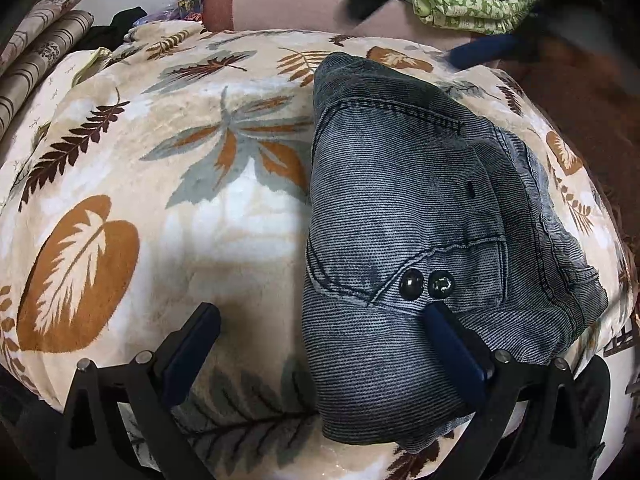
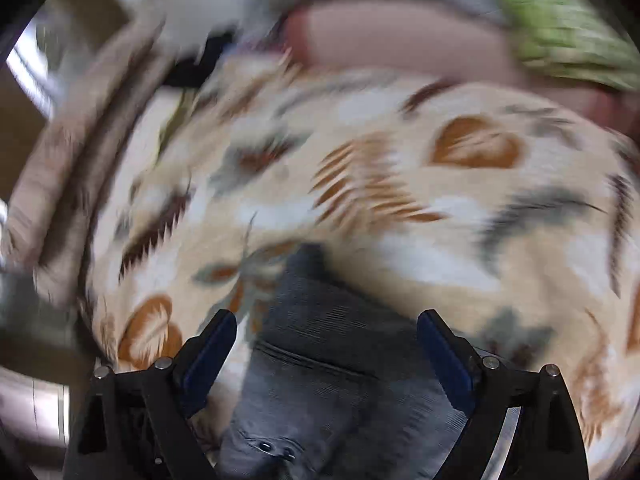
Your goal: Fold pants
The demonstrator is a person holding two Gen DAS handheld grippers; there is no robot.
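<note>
Pants lie folded in a compact bundle on the leaf-print blanket, toward three o'clock in the left view. Your left tongs stand wide apart, holding nothing; one finger overlaps the denim and may snag it on lifting. Right tongs are likewise parted and empty.

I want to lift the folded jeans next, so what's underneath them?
The folded jeans lie on a cream blanket with a leaf print, which shows on every side of them. Whatever is directly beneath the denim, or tucked inside the fold, is covered and cannot be seen.
</note>
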